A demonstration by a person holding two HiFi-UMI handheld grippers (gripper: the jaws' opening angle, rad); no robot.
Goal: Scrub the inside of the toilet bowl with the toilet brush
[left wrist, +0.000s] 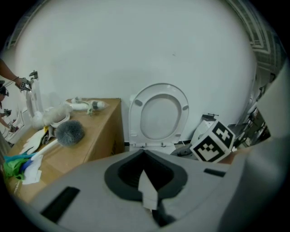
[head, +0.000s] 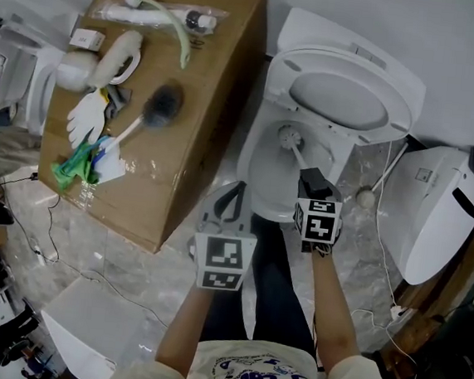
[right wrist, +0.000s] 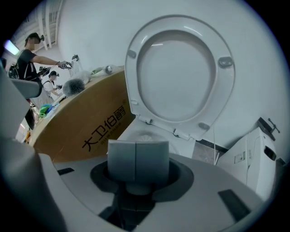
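Note:
The white toilet stands with its lid (head: 342, 95) raised and its bowl (head: 263, 175) open below it. The toilet brush (head: 290, 135) has its white head down inside the bowl, and its handle slants up to my right gripper (head: 311, 180), which is shut on it. In the right gripper view the two pads (right wrist: 124, 158) meet over the round handle, with the brush head (right wrist: 146, 137) showing beyond them. My left gripper (head: 235, 194) hovers at the bowl's near left rim, shut with nothing in it. The left gripper view shows its jaws closed and the lid (left wrist: 161, 113) ahead.
A large cardboard box (head: 202, 114) stands against the toilet's left side and carries a grey fluffy brush (head: 161, 106), white gloves and other cleaning items. A second white toilet unit (head: 439, 212) lies at the right. A cable crosses the marble floor (head: 114, 256).

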